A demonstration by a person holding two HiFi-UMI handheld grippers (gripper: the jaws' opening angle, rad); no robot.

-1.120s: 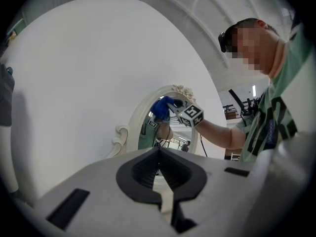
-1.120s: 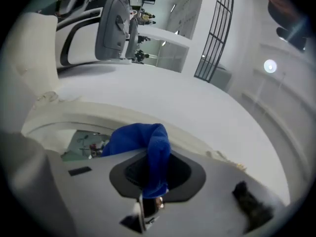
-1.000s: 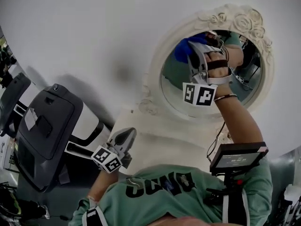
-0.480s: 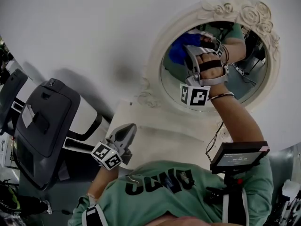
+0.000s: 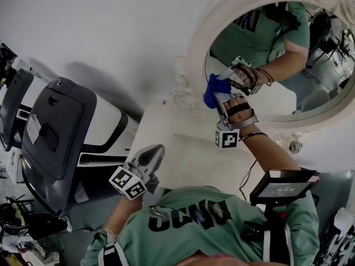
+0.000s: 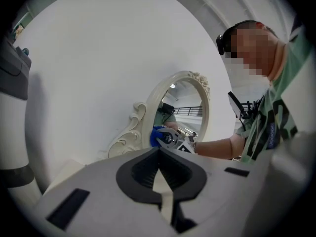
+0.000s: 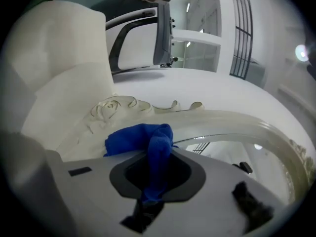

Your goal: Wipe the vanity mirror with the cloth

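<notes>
The right claw (image 5: 221, 96), clamped on the crumpled blue cloth (image 5: 213, 88), has come down the oval vanity mirror with the ornate cream frame (image 5: 197, 44). A second ago it pressed the cloth high on the left half of the glass. Half a second ago it was a little lower. Now the cloth sits at the glass's lower left edge, against the frame's inner rim. The forearm (image 5: 274, 151) behind the claw has dropped with it. In the head view the mirror has slid up and right, its top now cut off.
</notes>
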